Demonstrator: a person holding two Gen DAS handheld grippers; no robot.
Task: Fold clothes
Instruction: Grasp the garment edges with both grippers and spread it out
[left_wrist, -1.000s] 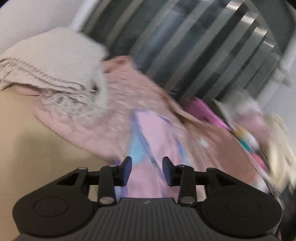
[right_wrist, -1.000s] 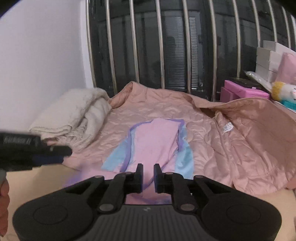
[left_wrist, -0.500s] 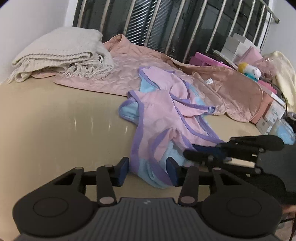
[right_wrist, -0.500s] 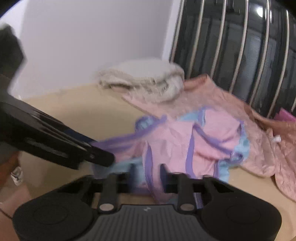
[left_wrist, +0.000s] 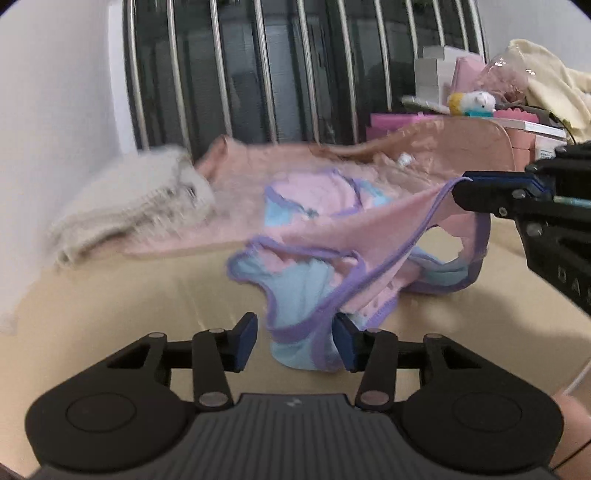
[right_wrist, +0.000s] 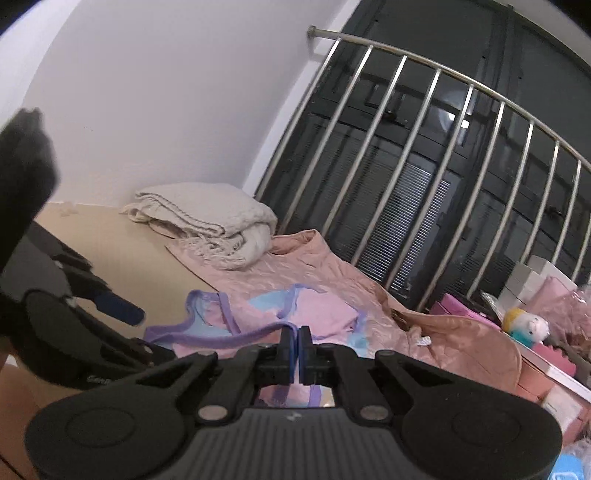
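Note:
A pink top with purple trim and blue panels lies crumpled on the beige surface. My left gripper is open, and the top's lower blue fold hangs between its fingers, against the right pad. My right gripper is shut on the purple-trimmed edge of the top. From the left wrist view, the right gripper holds that edge up at the right, so the fabric stretches taut. The left gripper's blue-padded finger shows at the left of the right wrist view.
A pink quilted garment is spread behind the top, with a folded cream knit blanket on its far left corner. A metal railing runs along the back. Boxes and a plush toy crowd the right side.
My right gripper's jaws have shut on the top's purple edge and raised it. Both grippers swung round and drew back toward the near edge, and the top came off the quilted garment with them.

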